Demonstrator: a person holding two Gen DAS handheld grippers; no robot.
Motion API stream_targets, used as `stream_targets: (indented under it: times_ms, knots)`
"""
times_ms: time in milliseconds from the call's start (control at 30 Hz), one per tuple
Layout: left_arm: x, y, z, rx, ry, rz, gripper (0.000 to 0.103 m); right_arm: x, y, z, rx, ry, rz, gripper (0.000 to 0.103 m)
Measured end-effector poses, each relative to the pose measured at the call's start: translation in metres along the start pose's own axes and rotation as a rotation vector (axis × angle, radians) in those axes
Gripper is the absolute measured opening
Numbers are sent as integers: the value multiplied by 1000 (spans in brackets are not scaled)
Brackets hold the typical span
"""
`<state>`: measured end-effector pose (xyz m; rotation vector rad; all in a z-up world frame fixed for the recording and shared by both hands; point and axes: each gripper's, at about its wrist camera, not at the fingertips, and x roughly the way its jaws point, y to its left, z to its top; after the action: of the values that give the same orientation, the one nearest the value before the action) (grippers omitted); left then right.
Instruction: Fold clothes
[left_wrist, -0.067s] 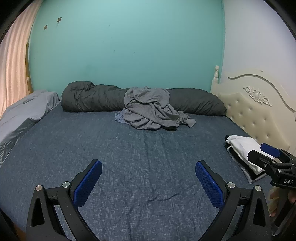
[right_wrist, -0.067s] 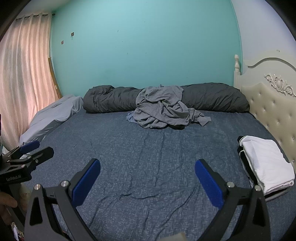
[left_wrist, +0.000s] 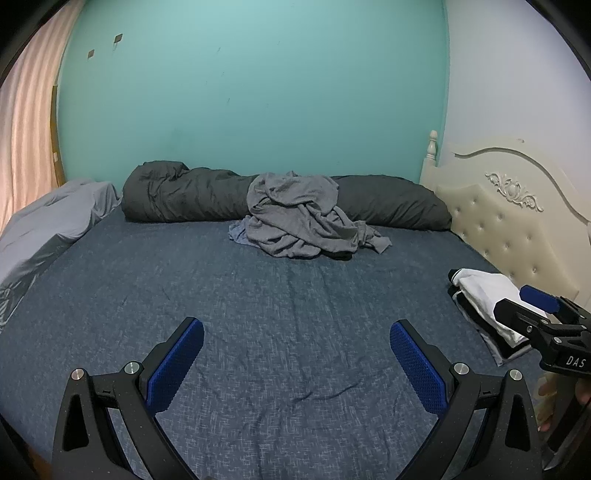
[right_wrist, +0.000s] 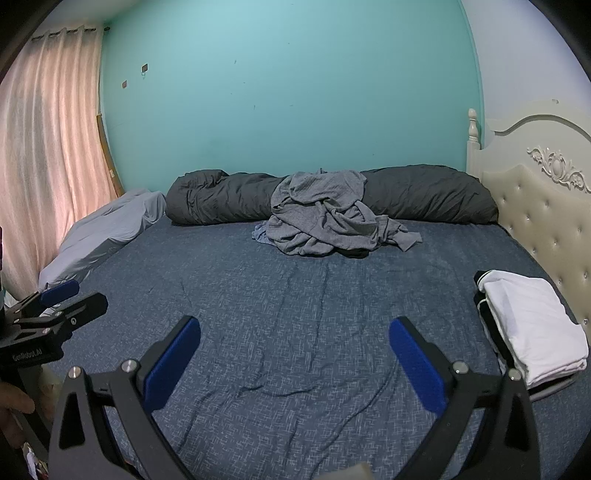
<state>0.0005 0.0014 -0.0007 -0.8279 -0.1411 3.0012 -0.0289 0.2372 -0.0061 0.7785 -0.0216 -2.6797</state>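
Grey heap: a crumpled pile of grey clothes (right_wrist: 328, 218) lies unfolded at the far middle of the bed, leaning on the dark rolled duvet (right_wrist: 424, 192); a bluish scrap and something black show under its edges.
Folded stack: white and dark garments (right_wrist: 528, 325) lie flat and squared, well to the right of the heap, near the cream headboard (right_wrist: 546, 206).
Bed sheet: the blue sheet (right_wrist: 295, 314) between heap and grippers is bare, with slight creases.
Left gripper (left_wrist: 295, 365): fingers spread wide, holding nothing, over the sheet well short of the heap.
Right gripper (right_wrist: 293, 363): fingers likewise wide apart and empty, on the stack's side of the heap.
Stage: some clothes folded, some not; the heap remains.
Risk: the heap is tangled, so a pinch may drag up several garments at once, or snag the duvet behind.
Risk: working nearby could knock the stack askew.
Writing: "DAS" on the right gripper's body; "GenRobot.AI" on the left gripper's.
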Motion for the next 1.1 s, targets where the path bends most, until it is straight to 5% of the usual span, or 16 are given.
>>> stream_targets:
  times_ms: [1100]
  knots:
    - [0,-14,-2,22,-11,0,103,-2,-4,3,4,-3,-9,102]
